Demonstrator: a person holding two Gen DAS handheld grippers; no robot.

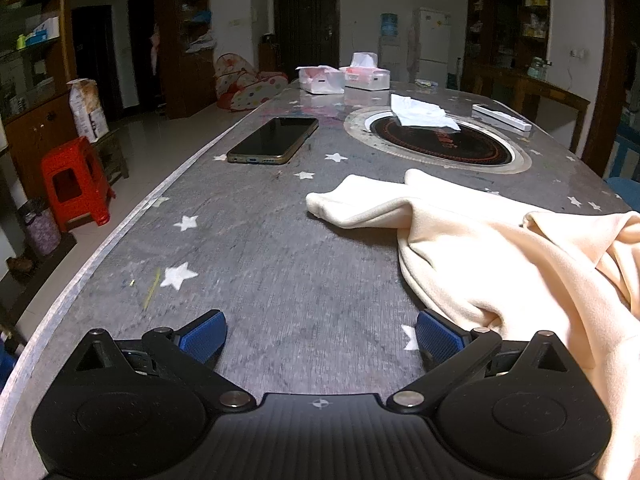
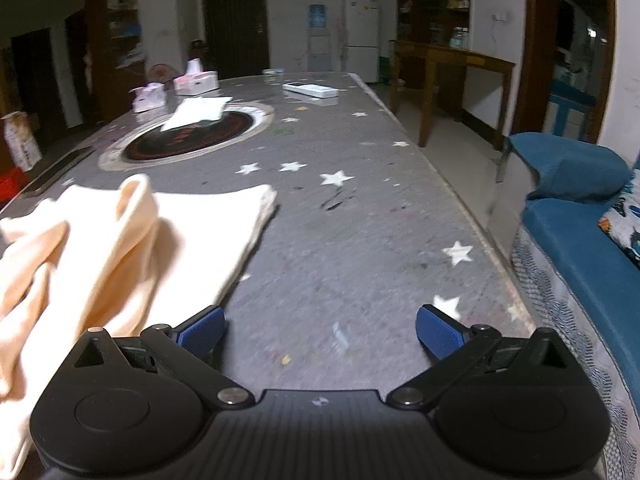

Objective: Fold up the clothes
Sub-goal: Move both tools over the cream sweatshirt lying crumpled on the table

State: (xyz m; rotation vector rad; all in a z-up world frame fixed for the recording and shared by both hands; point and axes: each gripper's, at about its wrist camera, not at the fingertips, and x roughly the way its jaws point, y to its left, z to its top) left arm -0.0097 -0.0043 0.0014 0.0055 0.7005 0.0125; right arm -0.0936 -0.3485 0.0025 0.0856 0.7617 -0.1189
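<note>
On the grey star-printed desk (image 1: 256, 248), a cream garment (image 1: 500, 256) is seen, crumpled and only partly spread. From the left wrist view it is found at about 2 o'clock from the left claw (image 1: 320, 338), with one flat part stretched out toward 12 o'clock and a bunched heap at the right edge of the picture. The left claw is held wide, and nothing is gripped between its blue pads (image 1: 202, 336); the right pad lies just beside the hem of the garment, but whether it touches cannot be told. Farther away on the desk, a dark phone (image 1: 274, 140) is placed at 11 o'clock, and a round black cooktop (image 1: 440, 142) is set into the desk at 1 o'clock, with a white cloth (image 1: 420, 114) lying on its far rim. Two tissue boxes (image 1: 344, 76) are seen at the far end, and a red stool (image 1: 76, 184) stands on the floor at 9 o'clock.

From the right wrist view, the same garment is found at 10 o'clock from the right claw (image 2: 320, 330). This claw is also spread wide and holds nothing. A white remote (image 2: 312, 89) is seen far at 12 o'clock, and a blue sofa (image 2: 580, 240) at 3 o'clock.
</note>
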